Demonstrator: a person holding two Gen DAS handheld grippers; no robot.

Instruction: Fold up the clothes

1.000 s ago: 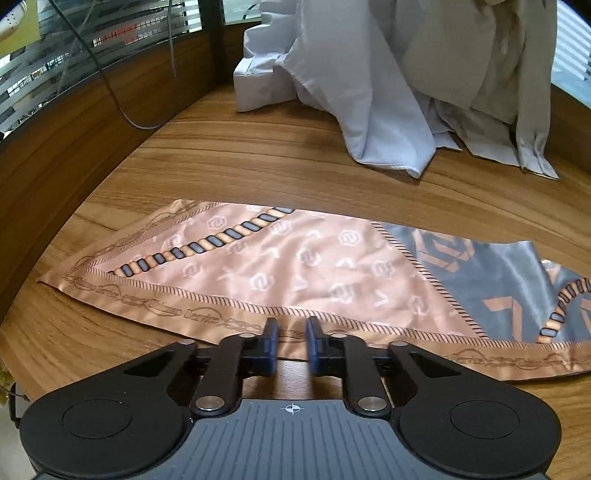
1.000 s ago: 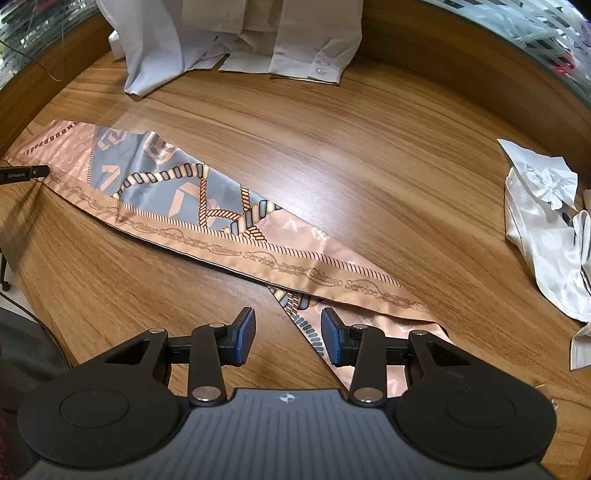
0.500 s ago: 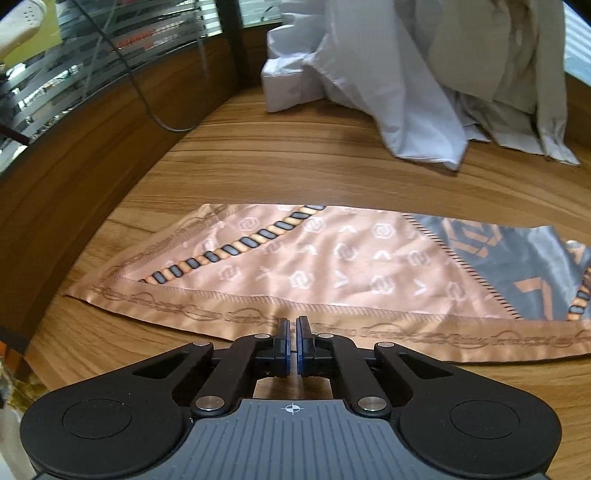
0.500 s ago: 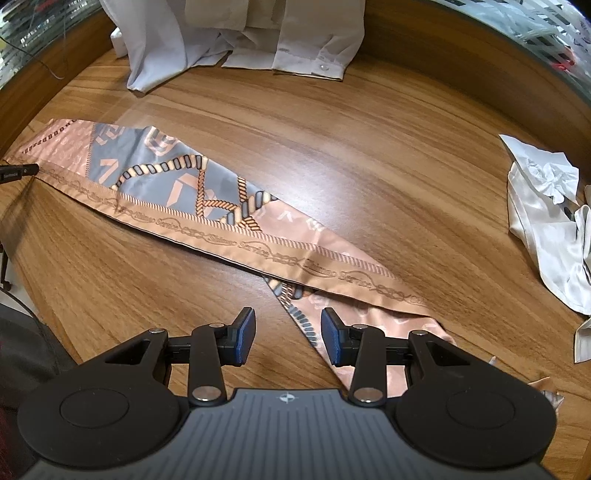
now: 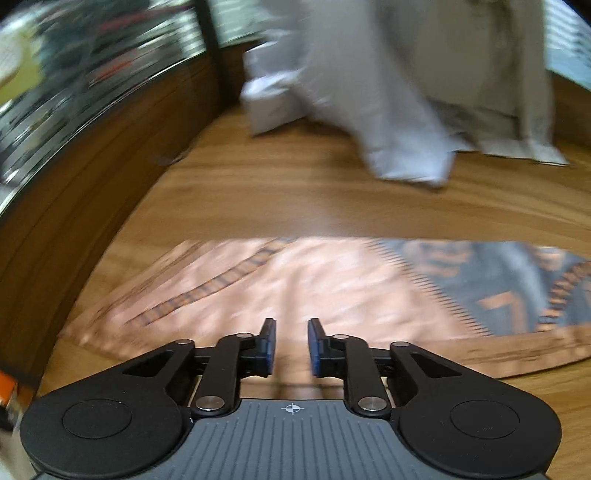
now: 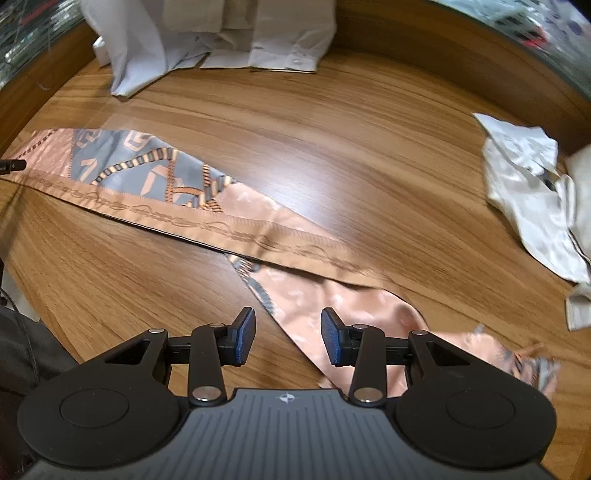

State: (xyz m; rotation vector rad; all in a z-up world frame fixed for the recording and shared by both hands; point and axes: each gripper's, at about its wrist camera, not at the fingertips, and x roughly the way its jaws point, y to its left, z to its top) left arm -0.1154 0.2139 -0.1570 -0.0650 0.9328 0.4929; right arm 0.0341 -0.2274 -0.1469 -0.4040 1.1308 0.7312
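A pink and grey patterned silk scarf (image 5: pixel 332 288) lies folded in a long band on the wooden table (image 5: pixel 295 199). My left gripper (image 5: pixel 290 343) is open, its jaws over the scarf's near hem at the pink end; the view is blurred by motion. In the right wrist view the scarf (image 6: pixel 207 206) runs from far left to near right, with a loose pink end (image 6: pixel 354 314) under my right gripper (image 6: pixel 287 338), which is open and empty just above it.
A heap of white and beige shirts (image 5: pixel 388 92) lies at the back of the table, also seen in the right wrist view (image 6: pixel 207 33). A crumpled white satin garment (image 6: pixel 535 192) lies at the right. A raised wooden rim (image 5: pixel 92 177) bounds the table.
My left gripper shut at the scarf's hem half a second ago and has now opened, moving forward over the scarf. My right gripper stayed open and shifted slightly over the loose end.
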